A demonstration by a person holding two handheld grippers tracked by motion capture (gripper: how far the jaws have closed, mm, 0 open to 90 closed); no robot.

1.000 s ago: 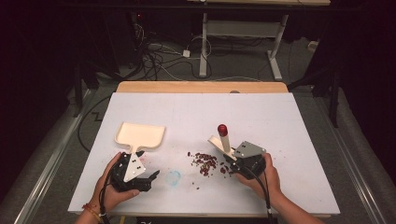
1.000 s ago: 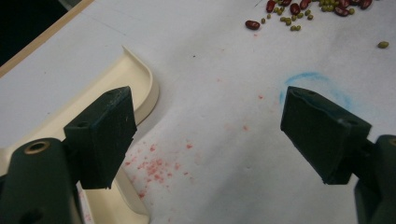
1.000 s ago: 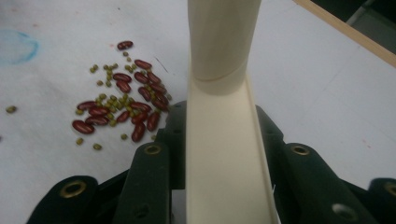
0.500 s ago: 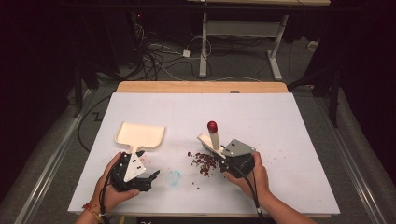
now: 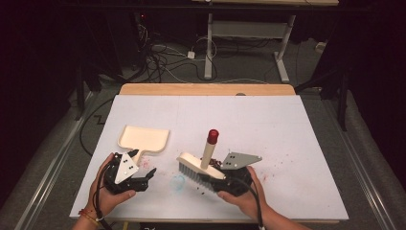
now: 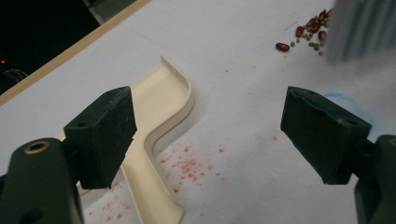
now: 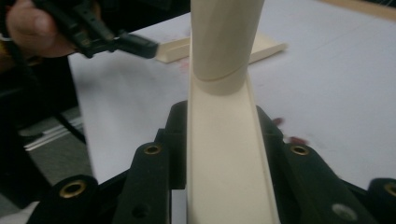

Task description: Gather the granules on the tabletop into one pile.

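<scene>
The right claw (image 5: 225,178) clamps the brush (image 5: 200,166) by its cream back; the handle stands up, red tip topmost. The bristles rest on the surface (image 5: 287,129) beside the beans (image 6: 310,32). Risk: too quick a stroke scatters beans past the pan, and too light a stroke rides over the smaller green grains.

The left claw (image 5: 143,178) stands released, jaws wide and holding nothing, just short of the pan's handle. The pan (image 5: 143,139) lies flat and loose, farther up the surface. Risk: an ungripped pan slides when beans or bristles strike its lip. Grip the handle before sweeping.
</scene>
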